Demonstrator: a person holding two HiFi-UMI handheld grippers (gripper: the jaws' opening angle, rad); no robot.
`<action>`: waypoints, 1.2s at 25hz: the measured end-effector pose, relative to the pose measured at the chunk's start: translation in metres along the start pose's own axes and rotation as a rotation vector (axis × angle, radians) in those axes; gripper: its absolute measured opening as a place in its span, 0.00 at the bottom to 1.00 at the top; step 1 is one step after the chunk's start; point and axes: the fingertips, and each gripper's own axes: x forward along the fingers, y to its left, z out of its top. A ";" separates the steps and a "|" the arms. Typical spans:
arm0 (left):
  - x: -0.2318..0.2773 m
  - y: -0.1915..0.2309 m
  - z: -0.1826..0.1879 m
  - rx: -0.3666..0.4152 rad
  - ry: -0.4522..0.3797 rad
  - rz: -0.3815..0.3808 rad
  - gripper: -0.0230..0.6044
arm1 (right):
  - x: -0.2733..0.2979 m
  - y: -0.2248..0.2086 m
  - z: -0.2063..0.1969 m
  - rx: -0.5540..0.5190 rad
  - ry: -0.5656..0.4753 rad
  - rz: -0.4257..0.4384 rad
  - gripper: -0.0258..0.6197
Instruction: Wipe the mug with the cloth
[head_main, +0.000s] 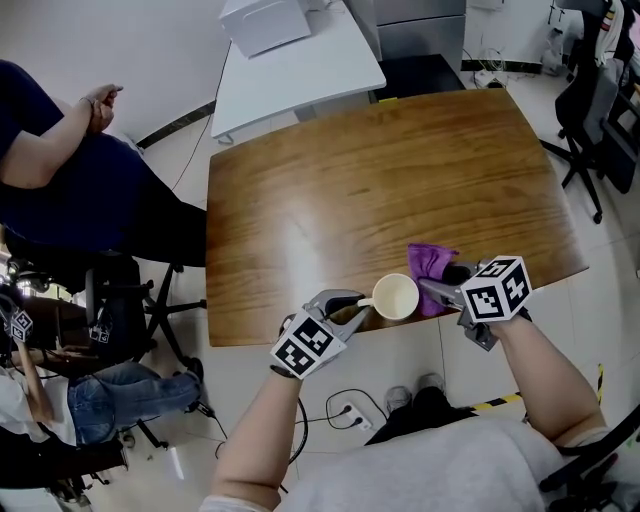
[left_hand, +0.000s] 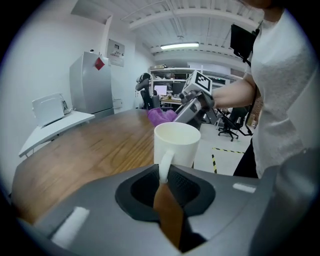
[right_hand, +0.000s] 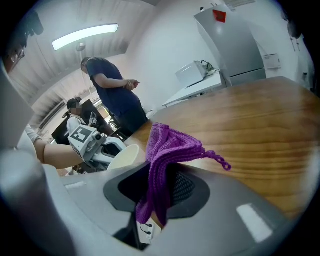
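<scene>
Head view shows the white mug upright at the near edge of the wooden table. My left hand-held gripper is clamped on the mug's handle, and the left gripper view shows the handle pinched between the jaws. My right hand-held gripper is closed on the purple cloth, which bunches out past the jaws just beside the mug. I cannot tell whether the cloth touches the mug.
</scene>
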 end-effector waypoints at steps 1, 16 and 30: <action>0.001 0.004 0.001 -0.015 -0.007 0.013 0.11 | 0.002 -0.001 -0.004 0.001 0.010 -0.004 0.20; 0.013 0.036 0.015 -0.159 -0.115 0.066 0.11 | -0.013 -0.005 0.004 0.017 -0.022 0.036 0.20; 0.031 0.038 0.026 -0.135 -0.117 0.073 0.08 | 0.007 -0.003 0.022 0.018 -0.081 0.097 0.19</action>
